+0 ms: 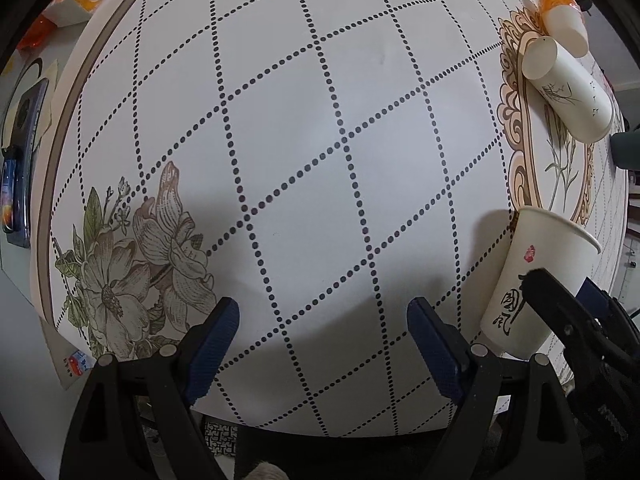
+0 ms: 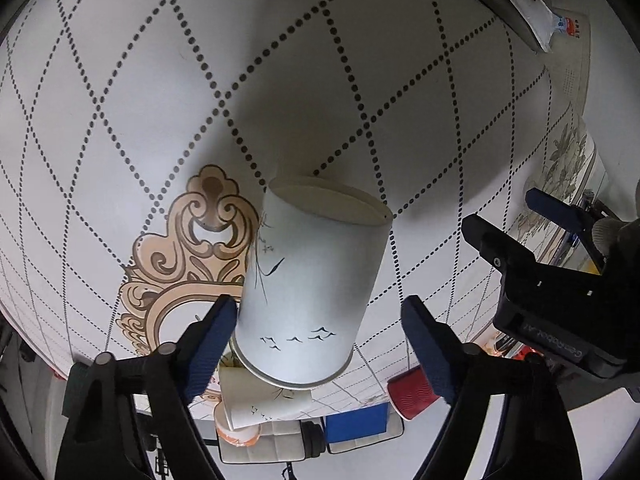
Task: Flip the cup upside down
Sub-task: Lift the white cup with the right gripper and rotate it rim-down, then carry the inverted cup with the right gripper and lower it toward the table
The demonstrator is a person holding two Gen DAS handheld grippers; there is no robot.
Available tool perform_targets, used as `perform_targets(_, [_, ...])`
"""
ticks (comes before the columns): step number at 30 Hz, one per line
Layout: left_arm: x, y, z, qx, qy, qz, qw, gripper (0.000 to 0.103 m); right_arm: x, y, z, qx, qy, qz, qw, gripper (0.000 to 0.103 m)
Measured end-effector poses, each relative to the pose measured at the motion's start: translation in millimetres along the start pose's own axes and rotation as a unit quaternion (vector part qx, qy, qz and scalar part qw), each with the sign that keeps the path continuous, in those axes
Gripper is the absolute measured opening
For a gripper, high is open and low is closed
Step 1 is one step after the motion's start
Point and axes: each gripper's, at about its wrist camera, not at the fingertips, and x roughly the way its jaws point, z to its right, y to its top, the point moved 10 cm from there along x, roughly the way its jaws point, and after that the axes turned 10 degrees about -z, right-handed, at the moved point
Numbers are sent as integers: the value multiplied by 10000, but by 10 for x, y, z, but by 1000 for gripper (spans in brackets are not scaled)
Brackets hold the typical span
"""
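In the right wrist view a white paper cup (image 2: 312, 292) with small ink birds stands upside down on the patterned tablecloth, base up and tilted. My right gripper (image 2: 320, 344) is open around it, left finger (image 2: 212, 340) touching or nearly touching the cup, right finger (image 2: 432, 352) apart. In the left wrist view this same cup (image 1: 538, 292) shows at the right with the right gripper's black finger (image 1: 560, 304) against it. My left gripper (image 1: 322, 344) is open and empty over bare cloth.
Two more paper cups (image 1: 568, 88) lie on their sides at the far right, one with an orange band (image 1: 560, 12). A red cup (image 2: 412, 396) and a blue box (image 2: 356, 424) sit past the table edge. A phone (image 1: 18, 184) lies at the left.
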Motion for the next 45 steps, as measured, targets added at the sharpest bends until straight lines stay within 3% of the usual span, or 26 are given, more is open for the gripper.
perform_targets(7, [-118,-26,-39,-15,26,49,10000,86,185,21,60,13,-87,5,10000,68])
perform_targets(23, [-176,-23,-168,-6,20,75,10000,86,330,60,-170,-84,-99,106,9999,67])
perform_targets(30, [-170,-27,-192,-5,46,95,9999,86,238,52,-19,22,-106,141,9998,66])
perform_targets(45, [-340,-138,-218,25,136,175,9998,86,-5,-1,167,742,356,147,9965,64])
